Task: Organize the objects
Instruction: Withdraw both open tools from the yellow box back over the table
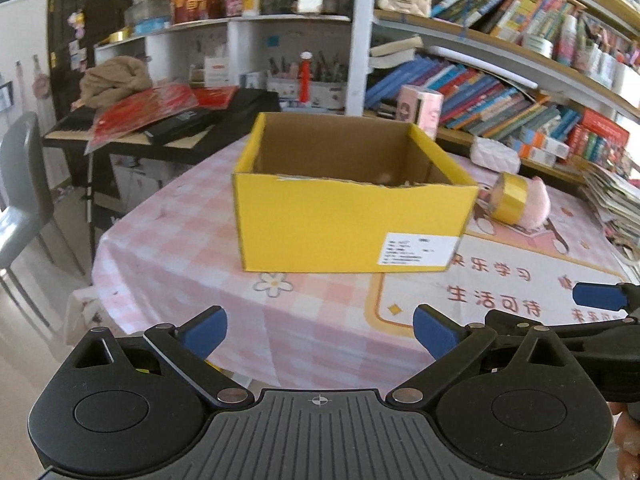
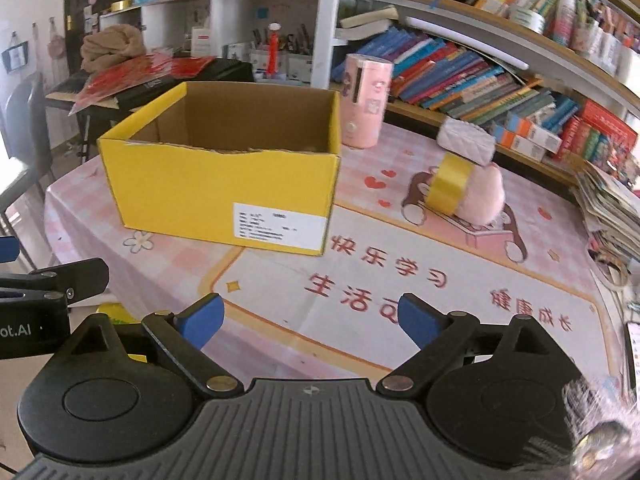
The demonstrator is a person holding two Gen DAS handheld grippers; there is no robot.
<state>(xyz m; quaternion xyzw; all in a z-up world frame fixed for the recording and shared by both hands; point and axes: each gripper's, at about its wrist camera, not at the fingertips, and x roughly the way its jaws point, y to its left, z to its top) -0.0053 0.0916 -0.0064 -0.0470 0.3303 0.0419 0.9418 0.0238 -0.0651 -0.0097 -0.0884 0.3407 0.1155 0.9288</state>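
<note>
While level, both grippers' jaws gape toward the box (image 1: 352, 216).

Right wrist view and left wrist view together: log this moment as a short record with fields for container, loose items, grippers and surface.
container: open yellow cardboard box, white label on its near side, upright on the table
box contents: mostly hidden; something pale shows inside in the left wrist view
loose items: gold ribbon roll touching pink plush toy; white quilted pouch; pink cylindrical container beside the box
left gripper: open, empty
right gripper: open, empty
surface: pink checked tablecloth
</note>
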